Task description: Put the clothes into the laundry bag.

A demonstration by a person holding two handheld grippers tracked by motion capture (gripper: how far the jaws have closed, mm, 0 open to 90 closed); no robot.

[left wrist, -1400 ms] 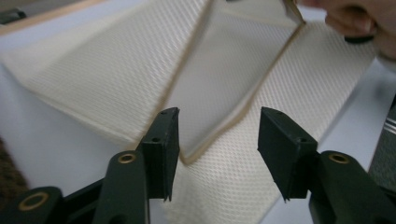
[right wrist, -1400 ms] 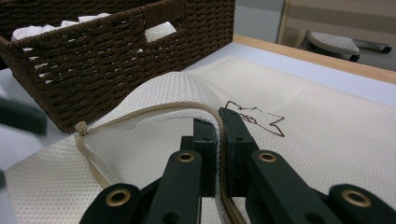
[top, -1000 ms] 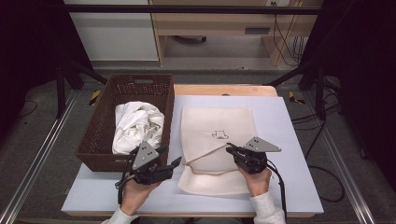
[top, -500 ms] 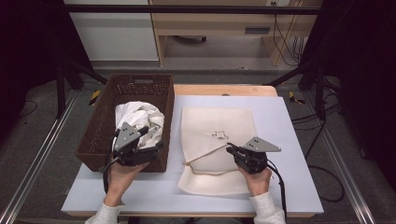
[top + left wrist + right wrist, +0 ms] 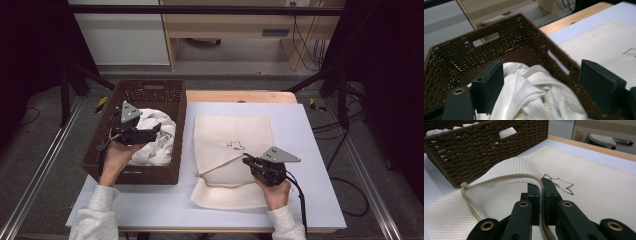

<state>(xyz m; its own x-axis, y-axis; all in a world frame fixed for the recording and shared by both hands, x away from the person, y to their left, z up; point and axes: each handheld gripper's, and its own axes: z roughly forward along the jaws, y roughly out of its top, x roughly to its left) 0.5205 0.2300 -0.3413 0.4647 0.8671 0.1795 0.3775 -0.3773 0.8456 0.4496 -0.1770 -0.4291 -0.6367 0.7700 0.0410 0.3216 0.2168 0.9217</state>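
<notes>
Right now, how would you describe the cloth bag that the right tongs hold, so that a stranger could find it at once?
Look at the pale blue table top, to the right of the brown woven basket. There lies a flat cream mesh bag, its zipped edge lifted and pinched by the right tongs. Unlike the crumpled white cloth in the basket, it is spread flat and bears a small dark outline drawing.

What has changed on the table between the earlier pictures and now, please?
The left gripper moved from the table's front edge up over the white cloth in the basket, its jaws opening, nothing held. The right gripper stayed shut on the mesh bag.
</notes>
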